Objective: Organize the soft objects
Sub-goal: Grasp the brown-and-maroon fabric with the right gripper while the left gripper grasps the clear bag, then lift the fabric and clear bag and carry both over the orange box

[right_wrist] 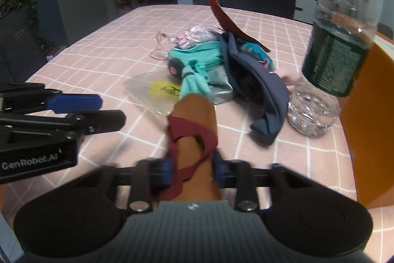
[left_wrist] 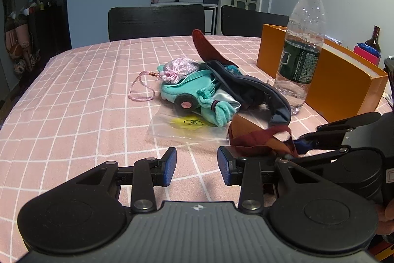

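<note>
Beside the water bottle (left_wrist: 301, 46), on the pink checked tablecloth (left_wrist: 73, 90), lies a loose heap of soft things. A teal plush toy (left_wrist: 194, 95) with a dark wheel sits on the far side of the heap from the bottle, and a pale pink satin pouch (left_wrist: 181, 68) rests on top of it, its cord looping away from the bottle onto the cloth. A navy fabric piece (left_wrist: 258, 90) drapes between the toy and the bottle, its near end almost at the bottle's base. A clear plastic bag (left_wrist: 182, 125) with a yellow label lies flat under the toy's near edge.

Nearer the cameras than the bottle, the right gripper (right_wrist: 193, 169) has its jaws closed in on a tan and maroon fabric piece (right_wrist: 194, 125), blue pads pressing it from both sides (this view is somewhat blurred). The left gripper (left_wrist: 197, 164) hangs just beside that fabric, jaws parted with nothing between them. An orange box (left_wrist: 339, 75) stands right behind the bottle.
</note>
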Demonstrator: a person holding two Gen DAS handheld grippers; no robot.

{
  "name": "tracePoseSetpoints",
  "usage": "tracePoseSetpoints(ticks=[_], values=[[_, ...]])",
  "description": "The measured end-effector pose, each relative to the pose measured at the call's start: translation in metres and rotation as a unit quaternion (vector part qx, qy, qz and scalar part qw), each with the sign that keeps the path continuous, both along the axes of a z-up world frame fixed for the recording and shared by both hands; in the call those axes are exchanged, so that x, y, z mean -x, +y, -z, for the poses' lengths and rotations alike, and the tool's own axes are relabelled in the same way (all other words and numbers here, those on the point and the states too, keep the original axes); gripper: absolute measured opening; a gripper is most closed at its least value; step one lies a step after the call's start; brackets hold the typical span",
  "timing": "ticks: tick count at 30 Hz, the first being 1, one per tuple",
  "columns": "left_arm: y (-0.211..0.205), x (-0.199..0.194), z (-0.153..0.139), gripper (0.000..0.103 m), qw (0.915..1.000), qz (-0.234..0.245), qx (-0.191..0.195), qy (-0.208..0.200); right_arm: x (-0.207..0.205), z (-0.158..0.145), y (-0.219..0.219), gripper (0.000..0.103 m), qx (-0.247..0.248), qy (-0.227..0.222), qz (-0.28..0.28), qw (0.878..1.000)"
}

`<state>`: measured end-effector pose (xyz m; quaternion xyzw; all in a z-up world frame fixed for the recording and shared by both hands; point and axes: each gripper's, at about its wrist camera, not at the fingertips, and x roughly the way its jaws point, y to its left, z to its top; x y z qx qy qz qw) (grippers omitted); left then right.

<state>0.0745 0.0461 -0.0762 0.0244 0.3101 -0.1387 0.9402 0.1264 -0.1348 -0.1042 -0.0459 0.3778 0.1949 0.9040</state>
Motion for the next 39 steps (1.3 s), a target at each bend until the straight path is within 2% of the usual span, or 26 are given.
tracePoseSetpoints(ticks=[1, 4, 7, 9, 11, 14, 16, 18, 21, 25, 27, 30, 31, 32, 33, 35, 39], values=[[-0.001, 0.000, -0.001, 0.043, 1.0000, 0.004, -0.003, -0.003, -0.002, 0.000, 0.000, 0.011, -0.002, 0.003, -0.004, 1.000], [-0.006, 0.000, -0.005, 0.045, 0.9989, 0.024, -0.033, -0.024, -0.003, -0.004, -0.005, 0.007, -0.003, 0.003, -0.002, 1.000], [-0.014, -0.004, -0.005, 0.065, 0.9926, 0.067, -0.091, -0.045, -0.006, -0.008, -0.017, 0.007, -0.008, 0.000, 0.014, 1.000], [-0.022, -0.007, -0.001, 0.073, 0.9839, 0.096, -0.140, -0.055, -0.010, -0.007, -0.024, 0.007, -0.019, 0.016, 0.013, 1.000], [-0.032, -0.008, 0.007, 0.084, 0.9695, 0.128, -0.198, -0.068, -0.012, -0.006, -0.029, 0.007, -0.033, 0.029, 0.014, 0.999], [-0.045, -0.012, 0.022, 0.085, 0.9436, 0.156, -0.281, -0.081, -0.013, -0.005, -0.032, 0.008, -0.040, 0.034, 0.016, 0.998], [-0.049, -0.017, 0.031, 0.085, 0.9309, 0.164, -0.315, -0.086, -0.013, -0.004, -0.033, 0.008, -0.046, 0.036, 0.016, 0.998], [-0.049, -0.023, 0.035, 0.085, 0.9265, 0.165, -0.325, -0.093, -0.014, -0.003, -0.034, 0.008, -0.048, 0.038, 0.016, 0.998], [-0.050, -0.038, 0.035, 0.084, 0.9280, 0.158, -0.326, -0.087, -0.015, -0.003, -0.033, 0.008, -0.049, 0.038, 0.014, 0.998], [-0.052, -0.053, 0.034, 0.075, 0.9290, 0.158, -0.324, -0.084, -0.018, -0.001, -0.033, 0.008, -0.051, 0.041, 0.013, 0.998], [-0.053, -0.058, 0.035, 0.067, 0.9307, 0.160, -0.319, -0.079, -0.020, 0.000, -0.033, 0.009, -0.051, 0.040, 0.013, 0.998], [-0.056, -0.061, 0.036, 0.043, 0.9303, 0.165, -0.320, -0.071, -0.021, 0.000, -0.033, 0.009, -0.052, 0.040, 0.012, 0.998], [-0.057, -0.062, 0.037, 0.031, 0.9295, 0.167, -0.321, -0.068, -0.021, 0.000, -0.033, 0.009, -0.052, 0.041, 0.012, 0.998], [-0.057, -0.062, 0.038, 0.023, 0.9293, 0.170, -0.321, -0.066, -0.021, 0.000, -0.033, 0.009, -0.053, 0.041, 0.012, 0.998], [-0.058, -0.062, 0.039, 0.020, 0.9299, 0.171, -0.319, -0.064, -0.021, 0.000, -0.033, 0.009, -0.053, 0.041, 0.011, 0.998], [-0.059, -0.063, 0.040, 0.008, 0.9304, 0.175, -0.317, -0.056, -0.022, 0.000, -0.034, 0.009, -0.053, 0.041, 0.011, 0.998], [-0.059, -0.061, 0.041, 0.002, 0.9308, 0.171, -0.318, -0.055, -0.021, 0.000, -0.033, 0.009, -0.053, 0.041, 0.011, 0.998]])
